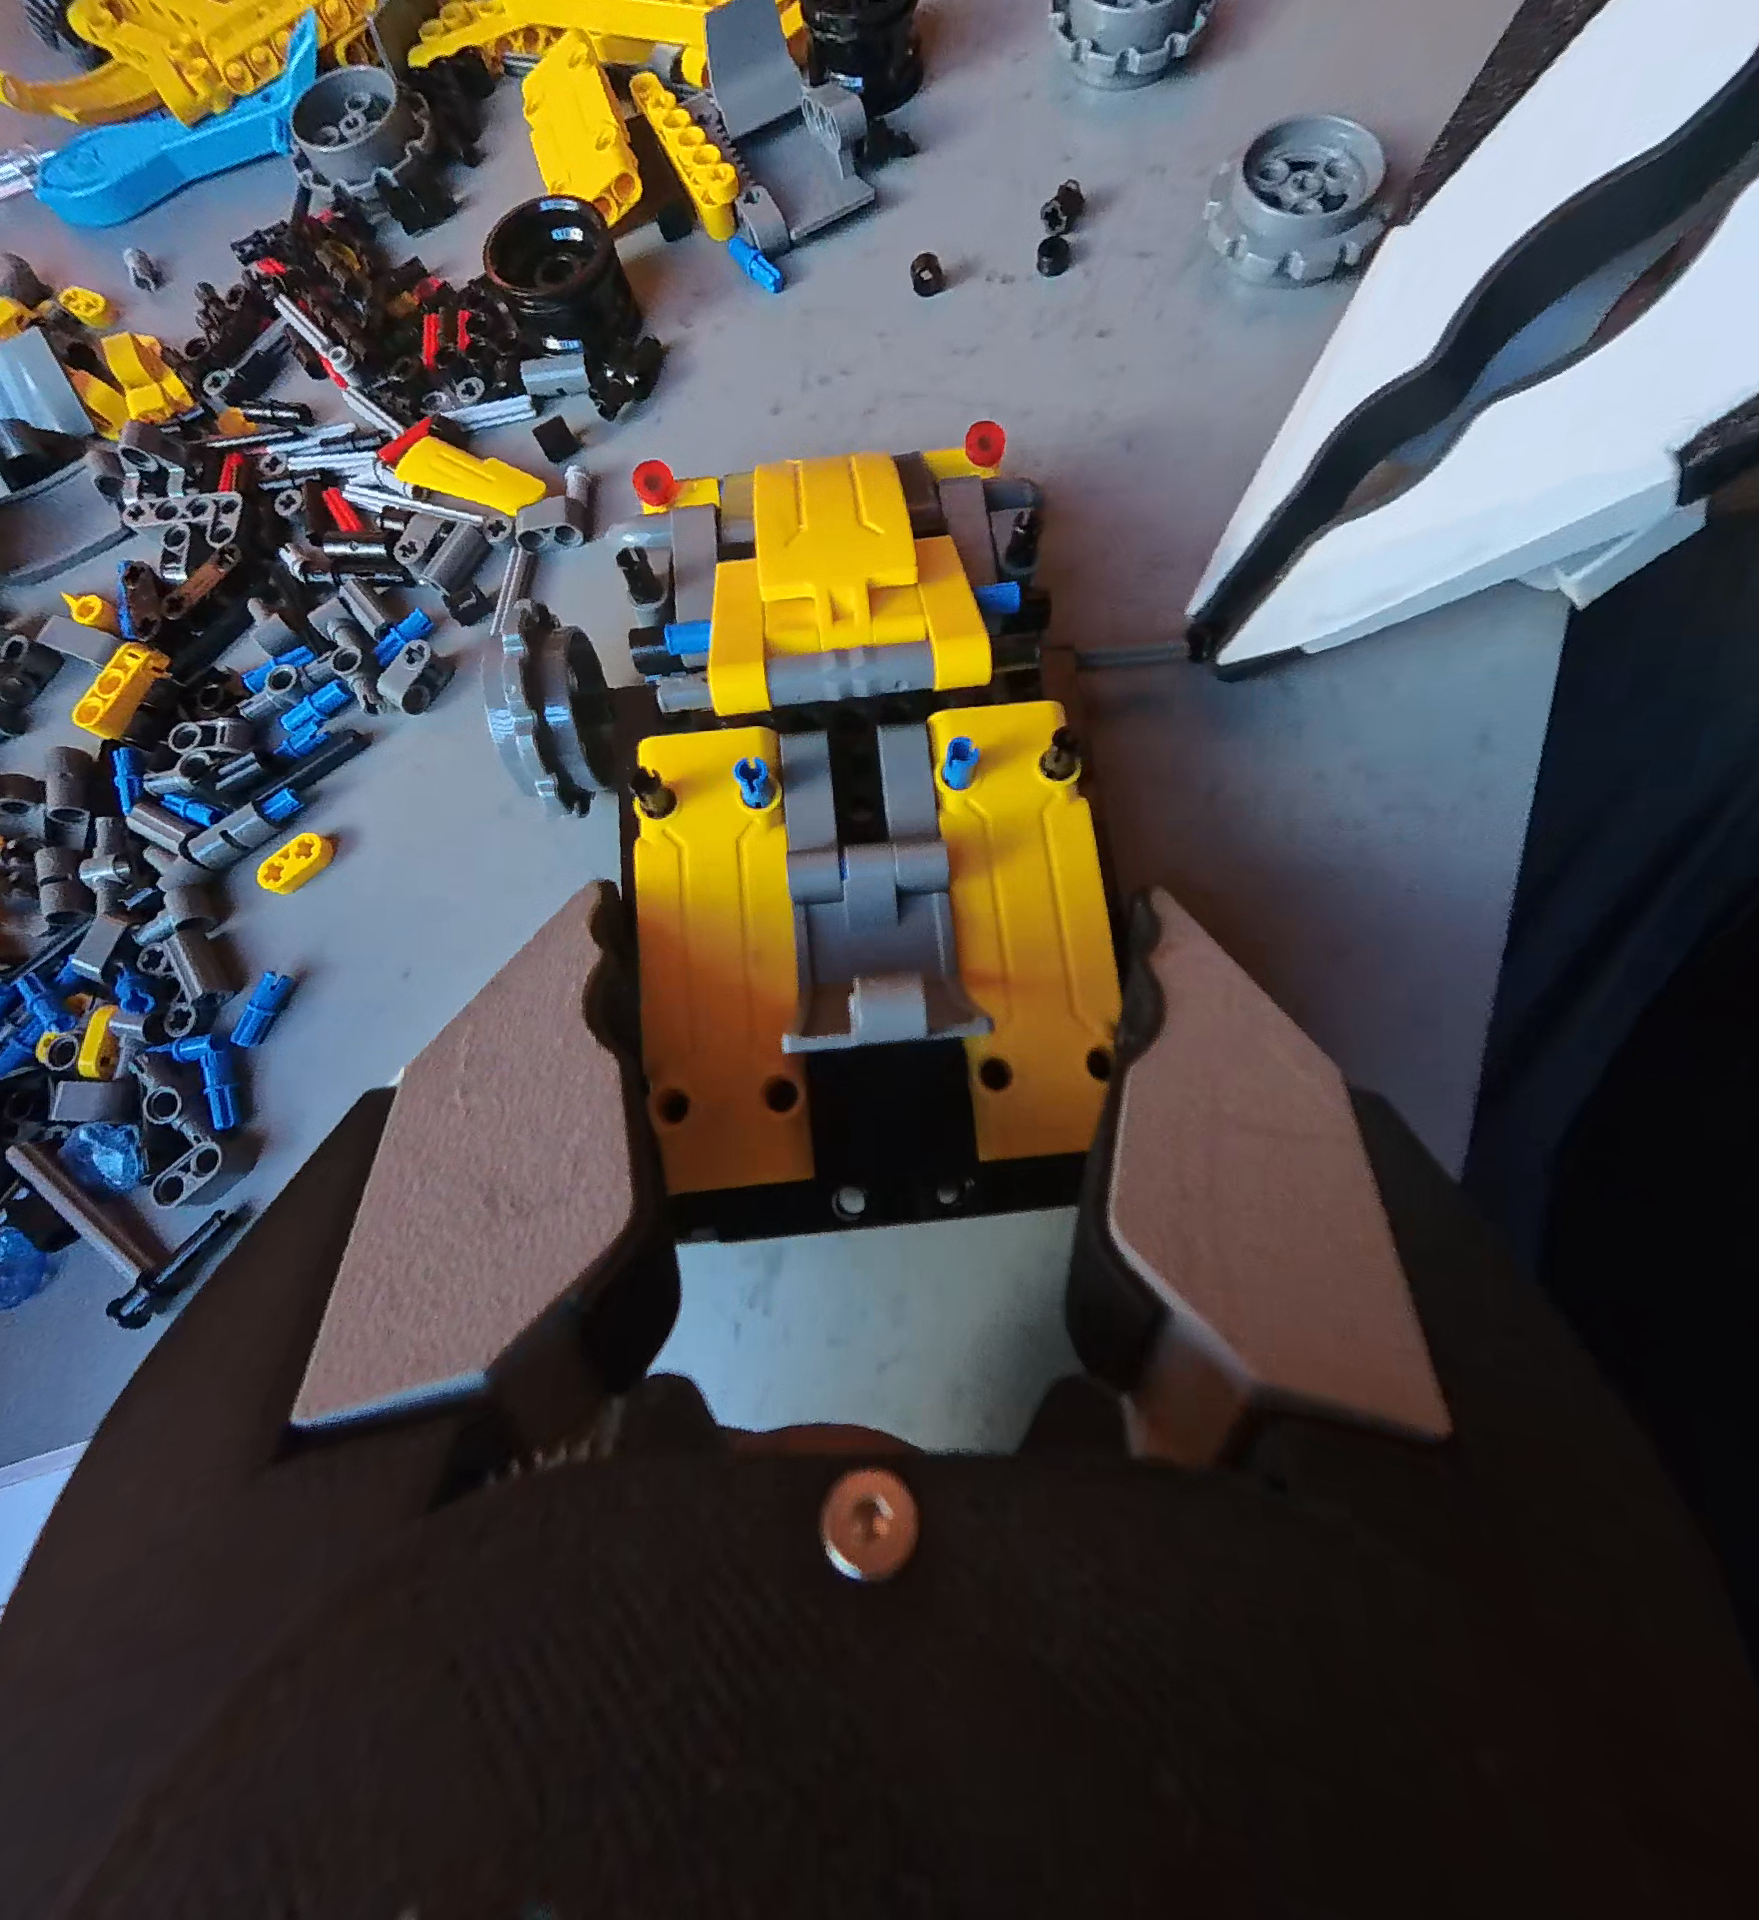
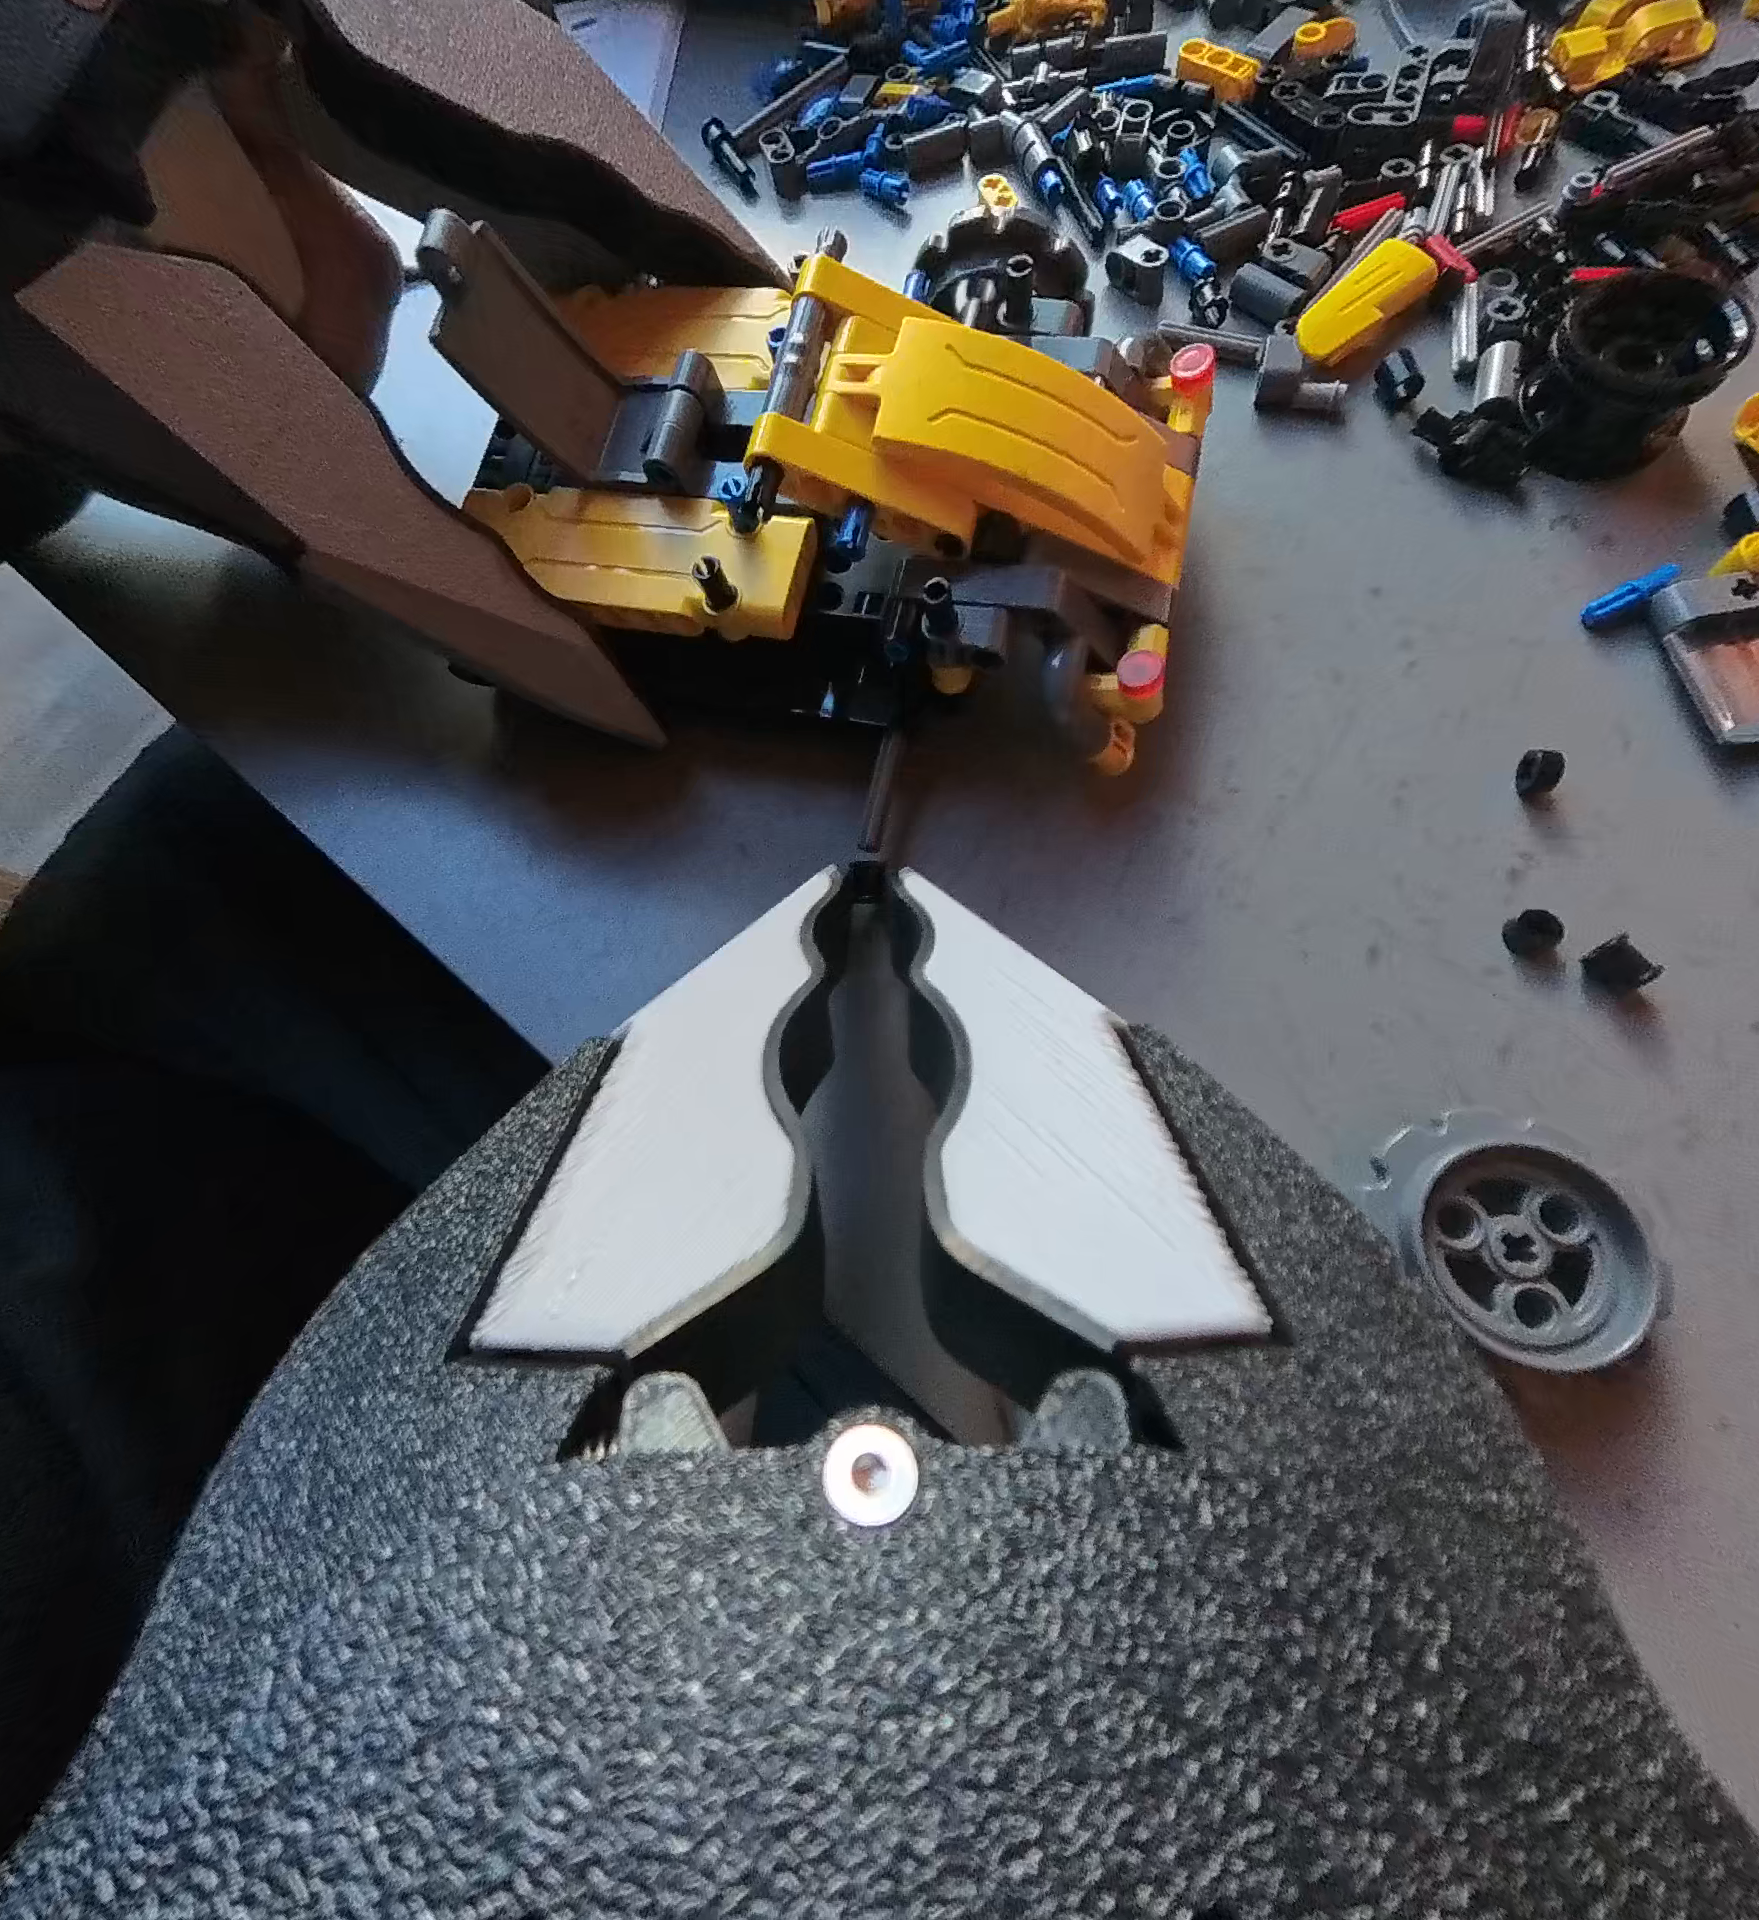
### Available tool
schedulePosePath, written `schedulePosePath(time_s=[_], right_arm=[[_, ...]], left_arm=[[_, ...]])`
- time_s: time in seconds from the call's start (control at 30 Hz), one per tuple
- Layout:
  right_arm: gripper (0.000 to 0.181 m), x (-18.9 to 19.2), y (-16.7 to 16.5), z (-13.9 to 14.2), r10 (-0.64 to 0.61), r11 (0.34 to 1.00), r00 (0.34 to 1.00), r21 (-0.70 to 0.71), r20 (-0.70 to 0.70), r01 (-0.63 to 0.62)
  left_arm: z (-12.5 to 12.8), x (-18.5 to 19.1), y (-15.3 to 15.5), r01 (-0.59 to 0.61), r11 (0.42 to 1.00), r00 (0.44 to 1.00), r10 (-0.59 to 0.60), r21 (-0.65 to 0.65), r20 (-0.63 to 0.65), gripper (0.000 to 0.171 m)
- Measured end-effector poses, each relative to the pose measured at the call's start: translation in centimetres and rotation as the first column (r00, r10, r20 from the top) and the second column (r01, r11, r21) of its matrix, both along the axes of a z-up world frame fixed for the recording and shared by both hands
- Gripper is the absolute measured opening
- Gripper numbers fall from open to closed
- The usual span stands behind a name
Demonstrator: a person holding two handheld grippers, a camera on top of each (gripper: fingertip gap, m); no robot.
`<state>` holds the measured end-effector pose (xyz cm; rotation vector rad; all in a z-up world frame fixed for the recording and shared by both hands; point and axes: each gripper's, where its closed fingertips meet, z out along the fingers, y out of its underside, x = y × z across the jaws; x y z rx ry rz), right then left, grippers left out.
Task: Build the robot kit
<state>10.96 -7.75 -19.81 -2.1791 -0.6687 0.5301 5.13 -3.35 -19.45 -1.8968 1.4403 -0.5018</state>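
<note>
Left wrist view: the left gripper [image 1: 875,966] clamps the yellow brick vehicle [image 1: 854,748] at twelve o'clock; loose bricks [image 1: 179,675] lie at ten o'clock. Right wrist view: the right gripper [image 2: 867,883] pinches a thin dark axle [image 2: 883,795] entering the vehicle's side at twelve o'clock; a grey wheel hub [image 2: 1535,1252] sits at three o'clock.

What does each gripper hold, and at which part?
The left gripper clamps the yellow model car by the two sides of its near end. The right gripper pinches the outer end of a thin dark axle protruding from the car's side.
</note>
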Motion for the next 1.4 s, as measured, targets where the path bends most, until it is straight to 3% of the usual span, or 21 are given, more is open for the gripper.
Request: schedulePosePath(time_s=[0.67,1.4], right_arm=[[0.006,0.28,0.3,-0.2,-0.05,0.998,0.999,-0.037,0.002,0.051],[0.006,0.37,0.56,-0.06,-0.095,0.989,0.991,-0.119,-0.09,0.084]], left_arm=[[0.1,0.31,0.15,-0.013,1.0,0.999,0.013,0.015,0.034,0.092],[0.1,0.4,0.22,-0.028,0.999,0.999,0.028,0.02,0.034,0.092]])
